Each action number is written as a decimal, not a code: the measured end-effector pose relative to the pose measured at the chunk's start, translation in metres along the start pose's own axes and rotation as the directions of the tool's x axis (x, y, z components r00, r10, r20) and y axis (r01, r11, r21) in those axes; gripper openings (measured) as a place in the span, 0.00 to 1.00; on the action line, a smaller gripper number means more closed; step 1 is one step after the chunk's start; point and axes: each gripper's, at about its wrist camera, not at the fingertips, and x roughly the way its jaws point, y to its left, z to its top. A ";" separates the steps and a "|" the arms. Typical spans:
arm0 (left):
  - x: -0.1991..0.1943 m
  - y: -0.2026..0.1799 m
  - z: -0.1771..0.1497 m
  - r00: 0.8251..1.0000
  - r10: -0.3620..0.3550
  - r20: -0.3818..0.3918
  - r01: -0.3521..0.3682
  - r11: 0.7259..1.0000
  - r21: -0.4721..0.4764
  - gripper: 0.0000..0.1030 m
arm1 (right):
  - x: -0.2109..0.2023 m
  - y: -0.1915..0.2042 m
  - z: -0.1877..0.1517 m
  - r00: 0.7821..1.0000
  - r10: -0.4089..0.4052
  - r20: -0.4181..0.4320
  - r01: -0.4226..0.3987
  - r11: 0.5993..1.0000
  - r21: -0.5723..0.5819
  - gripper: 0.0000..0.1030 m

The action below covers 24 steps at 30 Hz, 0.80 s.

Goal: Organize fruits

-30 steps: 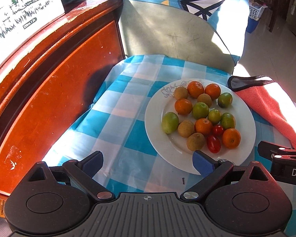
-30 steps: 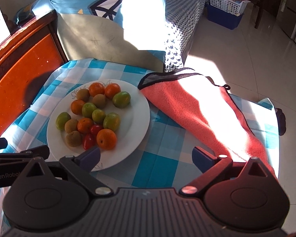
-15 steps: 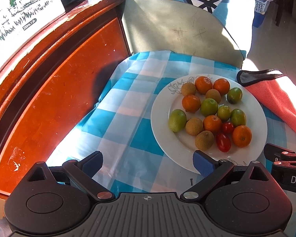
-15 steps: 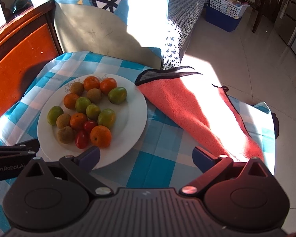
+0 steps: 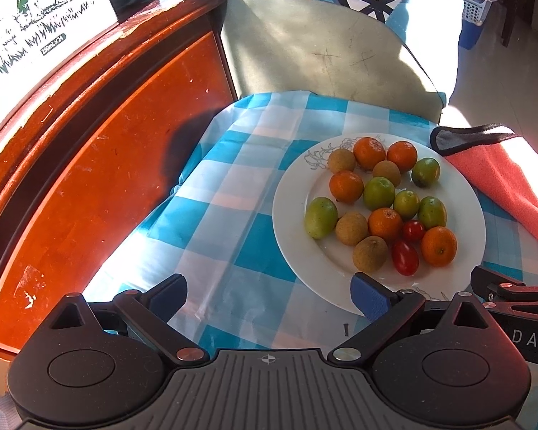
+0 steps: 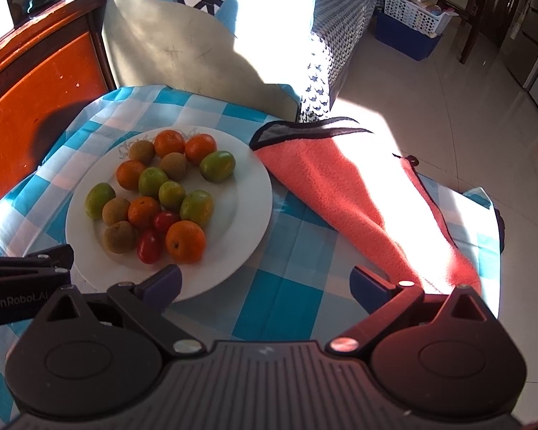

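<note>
A white plate sits on a blue-and-white checked tablecloth and holds several small fruits: oranges, green fruits, brown fruits and two red tomatoes. My left gripper is open and empty above the cloth, left of the plate's near rim. My right gripper is open and empty, its left finger over the plate's near edge.
A coral towel with black trim lies right of the plate. An orange-brown wooden headboard rises along the left. A padded chair back stands behind the table. The tiled floor drops away at right.
Both grippers have drifted slightly; the plate has shifted right in the left wrist view and left in the right wrist view. Both jaws stay open and empty.
</note>
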 end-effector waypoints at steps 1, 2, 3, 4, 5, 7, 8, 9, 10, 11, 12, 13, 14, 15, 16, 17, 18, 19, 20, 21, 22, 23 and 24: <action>0.000 0.000 0.000 1.000 0.000 0.001 0.000 1.000 0.000 0.96 | 0.000 0.000 0.000 1.000 0.001 -0.001 -0.001 1.000 -0.001 0.97; 0.000 0.000 0.000 1.000 0.000 0.001 0.000 1.000 0.001 0.96 | 0.001 0.001 0.000 1.000 0.001 -0.001 -0.001 1.000 -0.002 0.97; 0.000 -0.001 0.000 1.000 0.001 0.002 -0.001 1.000 0.002 0.96 | 0.001 0.001 -0.001 1.000 0.002 -0.001 -0.002 1.000 -0.004 0.97; 0.000 -0.001 0.000 1.000 0.003 0.002 -0.003 1.000 0.004 0.96 | 0.001 0.002 -0.001 1.000 0.004 -0.001 -0.004 1.000 -0.006 0.97; 0.000 -0.001 0.000 1.000 0.006 0.003 -0.006 1.000 0.005 0.96 | 0.001 0.002 -0.001 1.000 0.005 -0.001 -0.005 1.000 -0.007 0.97; 0.001 -0.002 0.000 1.000 0.008 0.003 -0.008 1.000 0.004 0.96 | 0.001 0.002 0.000 1.000 0.005 0.000 -0.005 1.000 -0.007 0.97; 0.001 -0.002 0.000 1.000 0.008 0.003 -0.008 1.000 0.003 0.96 | 0.001 0.002 0.000 1.000 0.006 0.000 -0.006 1.000 -0.007 0.97; 0.001 -0.002 0.000 1.000 0.009 0.004 -0.009 1.000 0.000 0.96 | 0.001 0.002 0.000 1.000 0.007 0.000 -0.007 1.000 -0.005 0.97; 0.001 -0.001 0.000 1.000 0.010 0.004 -0.010 1.000 -0.001 0.96 | 0.001 0.002 0.000 1.000 0.009 0.000 -0.009 1.000 -0.003 0.97; 0.001 -0.001 0.000 1.000 0.011 0.005 -0.011 1.000 -0.001 0.96 | 0.002 0.002 0.001 1.000 0.010 0.000 -0.010 1.000 -0.002 0.97; 0.001 -0.001 0.001 1.000 0.013 0.005 -0.013 1.000 -0.001 0.96 | 0.002 0.002 0.001 1.000 0.011 -0.001 -0.011 1.000 -0.001 0.97; 0.001 -0.001 0.001 1.000 0.014 0.006 -0.014 1.000 -0.001 0.96 | 0.002 0.002 0.001 1.000 0.011 -0.001 -0.011 1.000 -0.001 0.97; 0.002 -0.001 0.001 1.000 0.015 0.006 -0.015 1.000 -0.001 0.96 | 0.002 0.002 0.001 1.000 0.011 -0.001 -0.011 1.000 0.000 0.97; 0.002 -0.002 0.001 1.000 0.017 0.007 -0.017 1.000 -0.001 0.96 | 0.002 0.002 0.001 1.000 0.011 -0.001 -0.011 1.000 0.000 0.97; 0.002 -0.002 0.001 1.000 0.018 0.008 -0.018 1.000 -0.001 0.96 | 0.002 0.002 0.002 1.000 0.011 -0.001 -0.011 1.000 0.000 0.97; 0.002 -0.002 0.001 1.000 0.019 0.008 -0.019 1.000 -0.001 0.96 | 0.003 0.002 0.002 1.000 0.011 0.000 -0.011 1.000 -0.001 0.97; 0.002 -0.002 0.001 1.000 0.020 0.009 -0.020 1.000 -0.001 0.96 | 0.003 0.002 0.002 1.000 0.011 0.001 -0.011 1.000 0.000 0.97; 0.002 -0.002 0.001 1.000 0.020 0.009 -0.020 1.000 -0.002 0.96 | 0.003 0.002 0.002 1.000 0.010 0.000 -0.010 1.000 0.001 0.97; 0.003 -0.002 0.002 1.000 0.020 0.009 -0.020 1.000 -0.004 0.96 | 0.004 0.002 0.002 1.000 0.009 0.000 -0.009 1.000 0.004 0.97; 0.003 -0.003 0.002 1.000 0.019 0.009 -0.019 1.000 -0.005 0.96 | 0.004 0.002 0.003 1.000 0.009 -0.001 -0.009 1.000 0.006 0.97; 0.003 -0.003 0.002 1.000 0.019 0.008 -0.019 1.000 -0.005 0.96 | 0.004 0.002 0.003 1.000 0.008 -0.002 -0.008 1.000 0.007 0.97; 0.004 -0.003 0.002 1.000 0.018 0.007 -0.018 1.000 -0.005 0.96 | 0.005 0.002 0.003 1.000 0.007 -0.002 -0.007 1.000 0.008 0.97; 0.004 -0.003 0.002 1.000 0.018 0.006 -0.018 1.000 -0.006 0.96 | 0.005 0.002 0.003 1.000 0.006 -0.002 -0.006 1.000 0.009 0.97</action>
